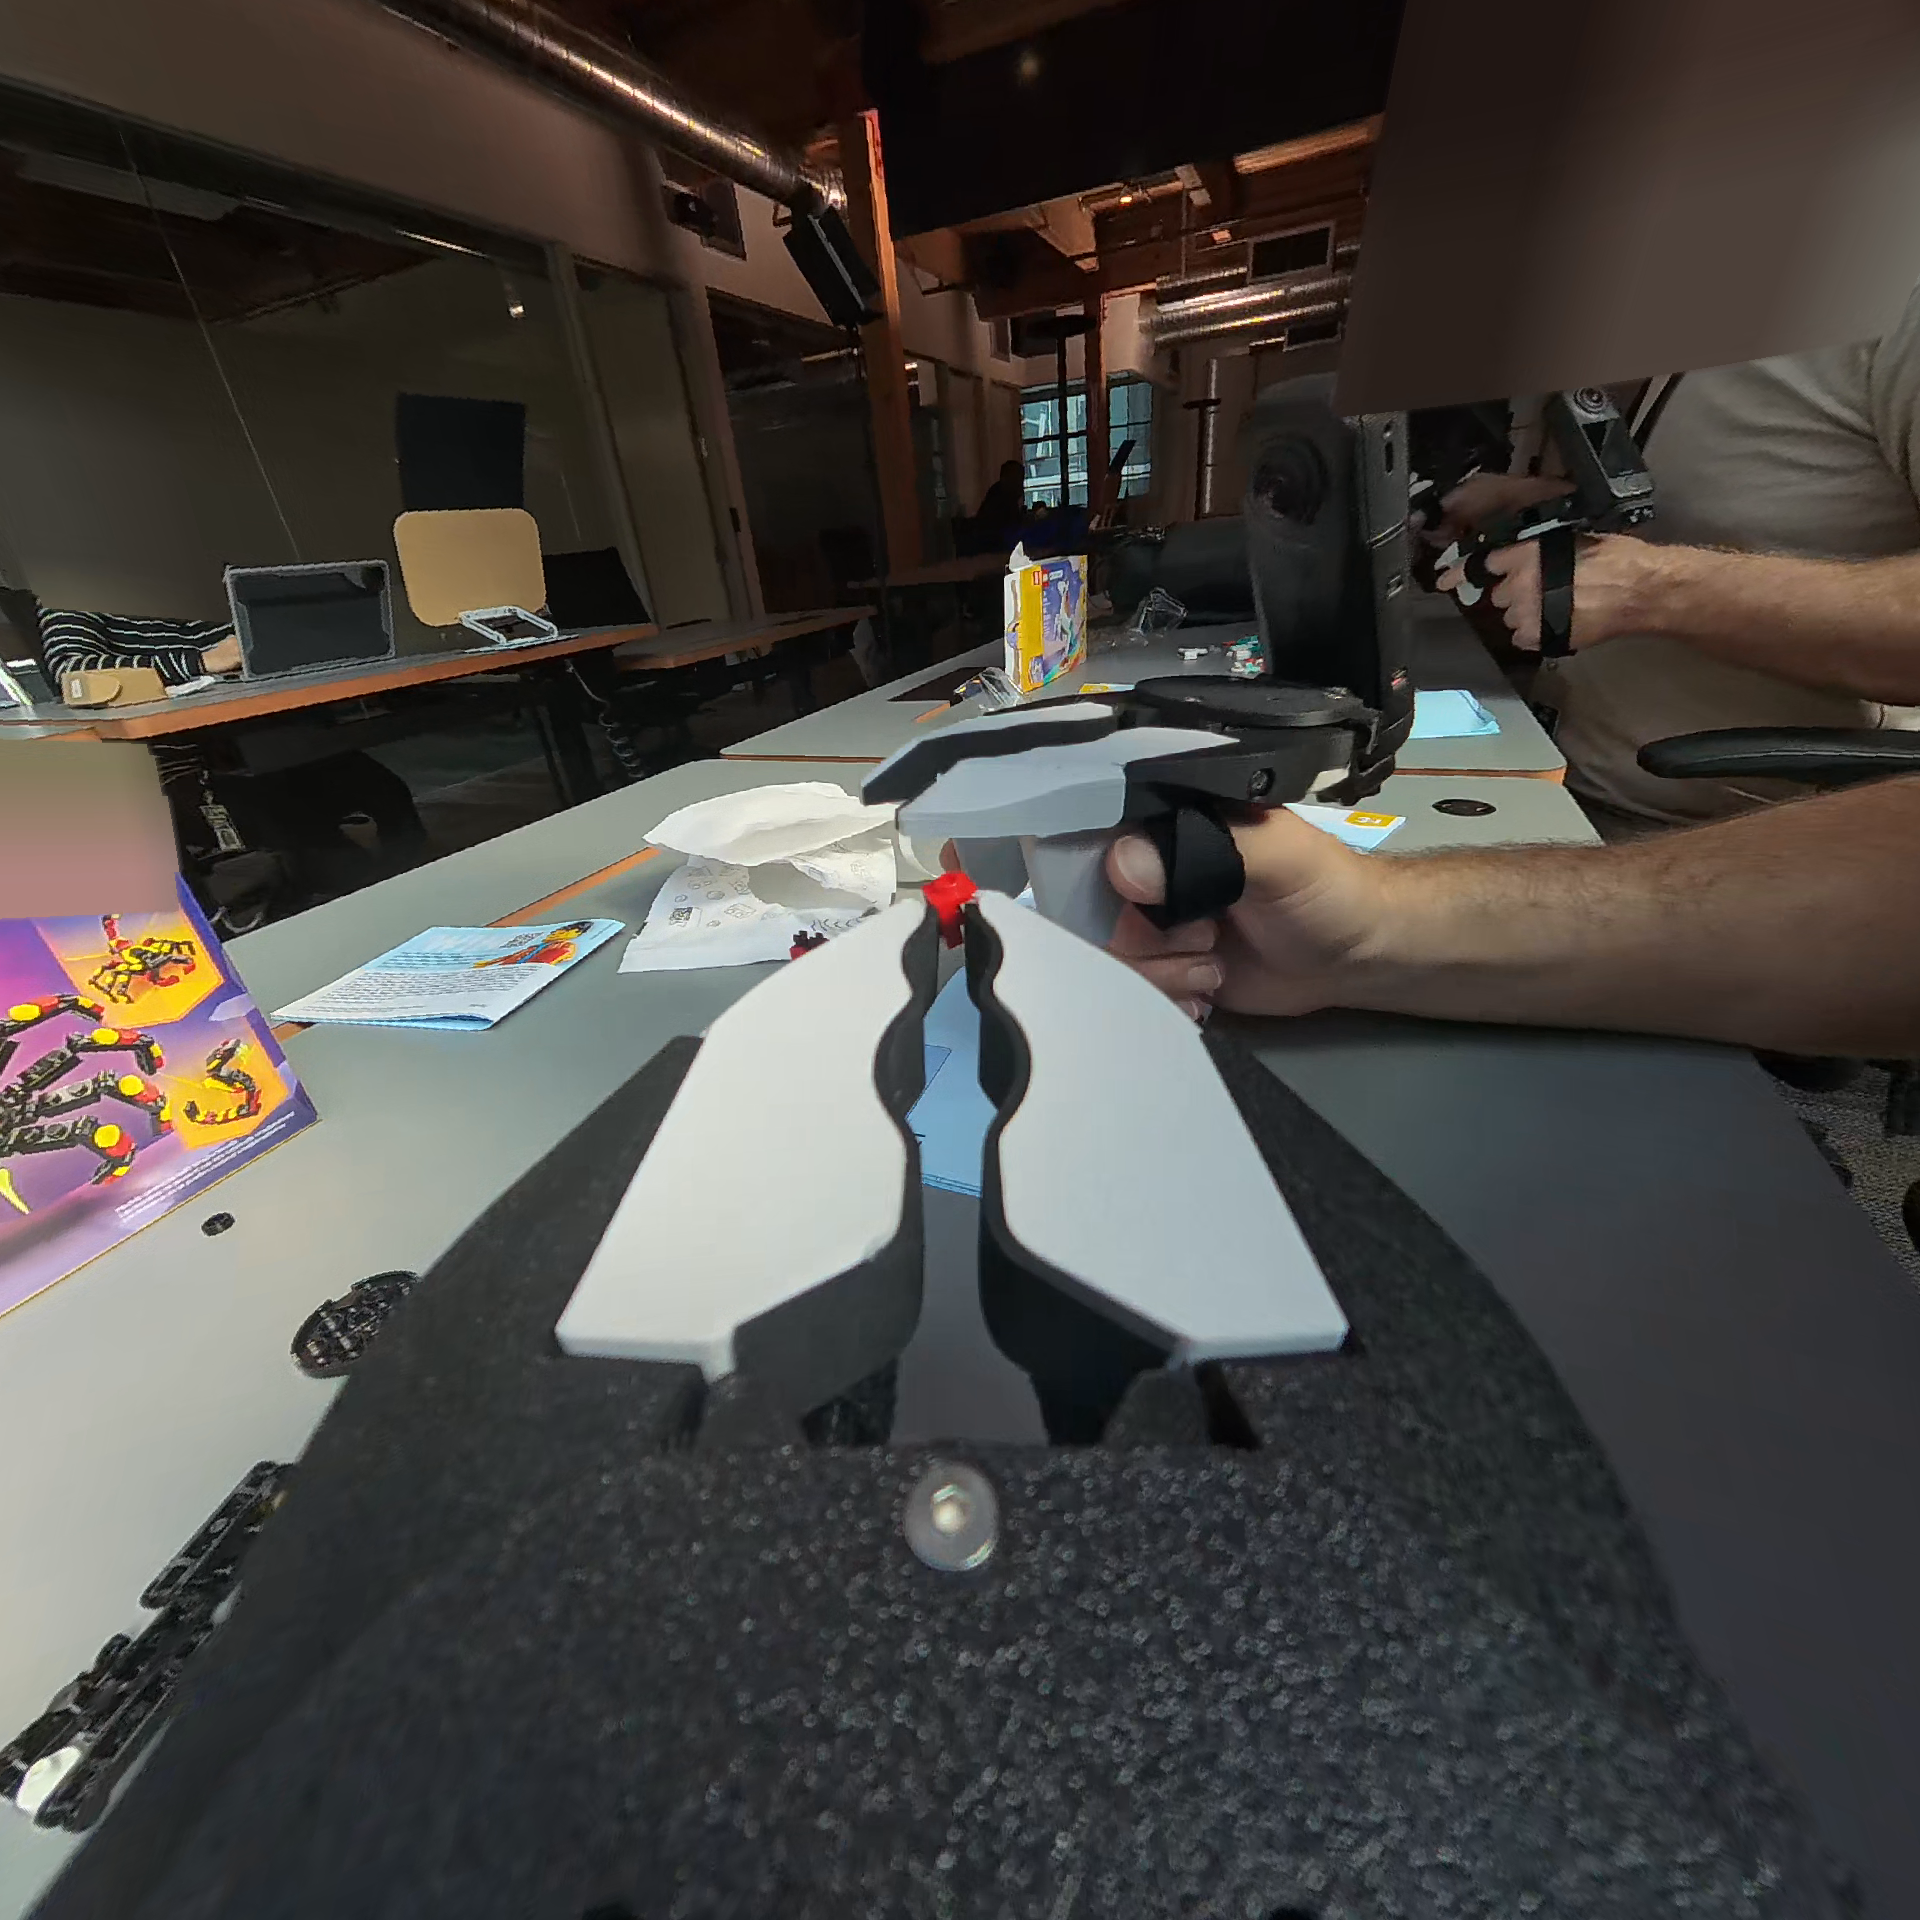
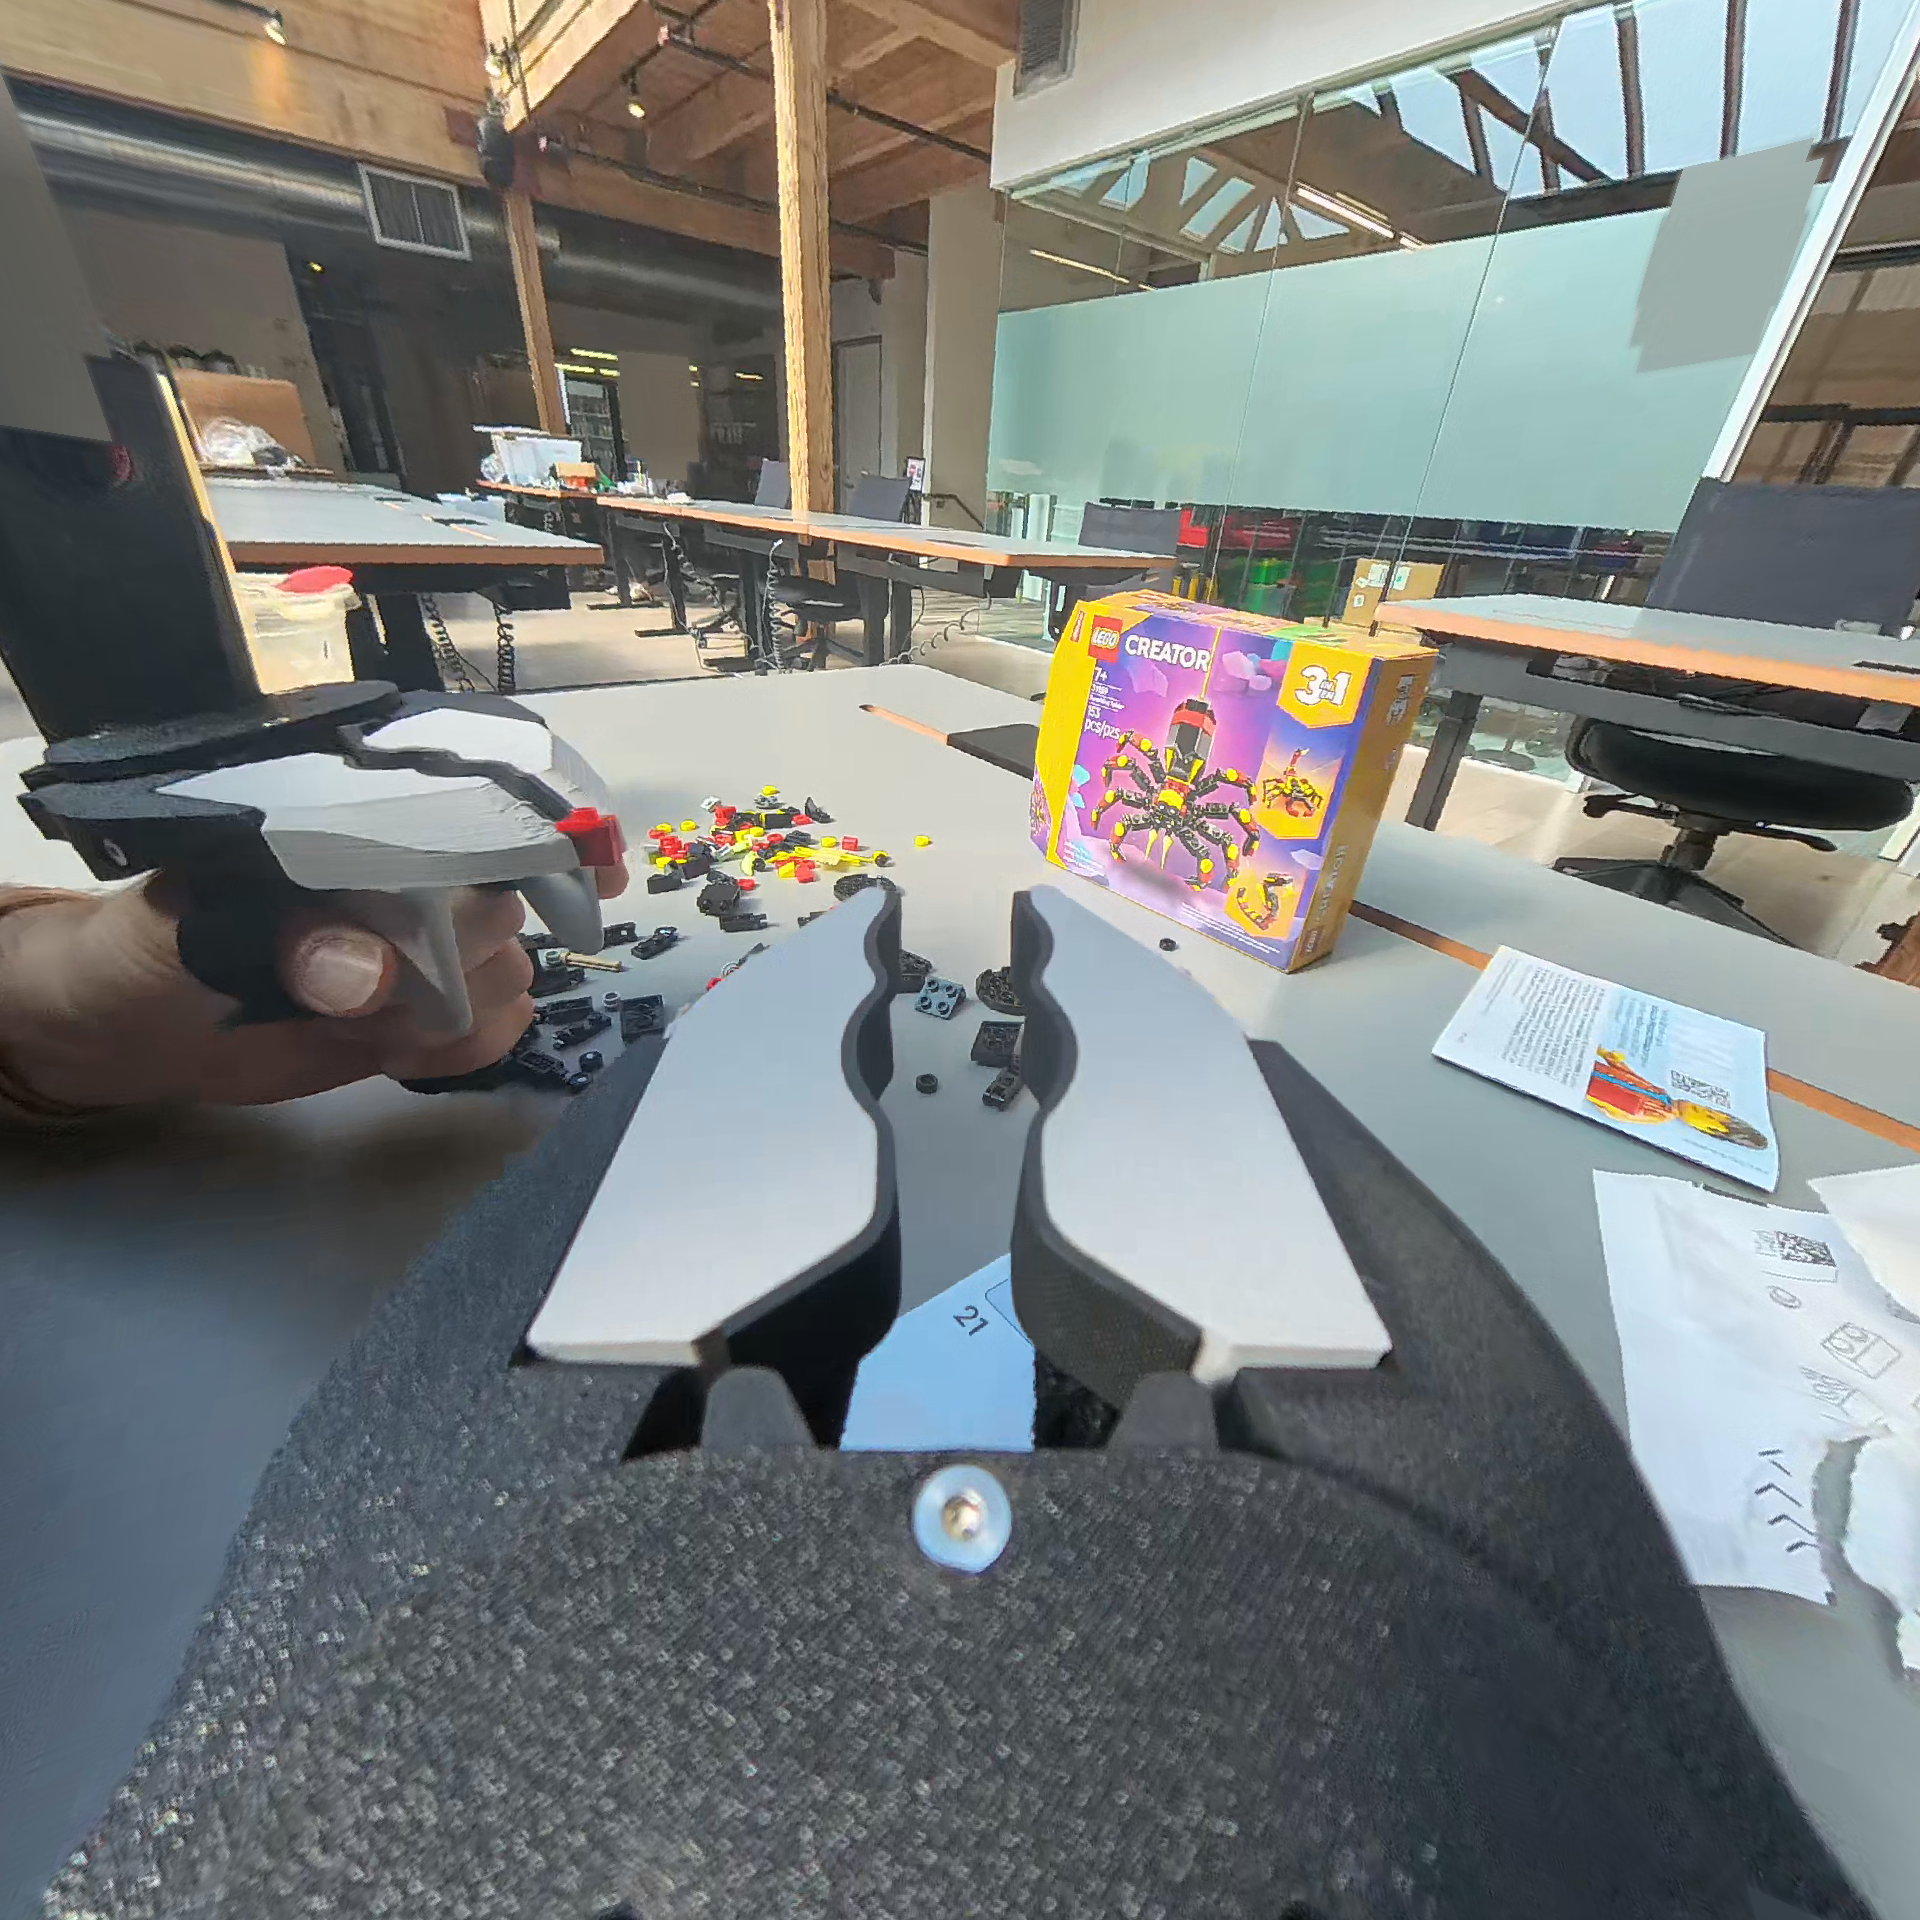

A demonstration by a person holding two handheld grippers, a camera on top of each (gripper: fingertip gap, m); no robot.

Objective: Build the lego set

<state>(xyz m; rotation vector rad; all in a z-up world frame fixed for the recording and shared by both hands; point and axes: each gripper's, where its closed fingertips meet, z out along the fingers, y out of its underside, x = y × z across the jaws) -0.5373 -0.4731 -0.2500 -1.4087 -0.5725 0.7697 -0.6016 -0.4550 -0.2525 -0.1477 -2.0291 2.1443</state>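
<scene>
My left gripper [image 1: 948, 920] is shut on a small red brick [image 1: 950, 902] pinched at its fingertips and held above the grey table [image 1: 468, 1122]. The right wrist view shows that gripper [image 2: 594, 836] from the side with the red brick [image 2: 590, 834] at its tip. My right gripper [image 2: 956, 914] is open and empty, low over the table, pointing at scattered black pieces [image 2: 940, 992]. A pile of red, yellow and black loose pieces [image 2: 748, 842] lies beyond it. In the left wrist view the right gripper [image 1: 883, 784] sits just behind the red brick.
The set's box [image 2: 1226, 790] stands at the back right and also shows in the left wrist view [image 1: 114, 1060]. A leaflet [image 2: 1610, 1060], torn paper bags [image 2: 1745, 1382] and a blue instruction page [image 2: 935, 1371] lie on the table. Another person [image 1: 1766, 582] works at the far table. About 7 centimetres separates my left fingertips from my right.
</scene>
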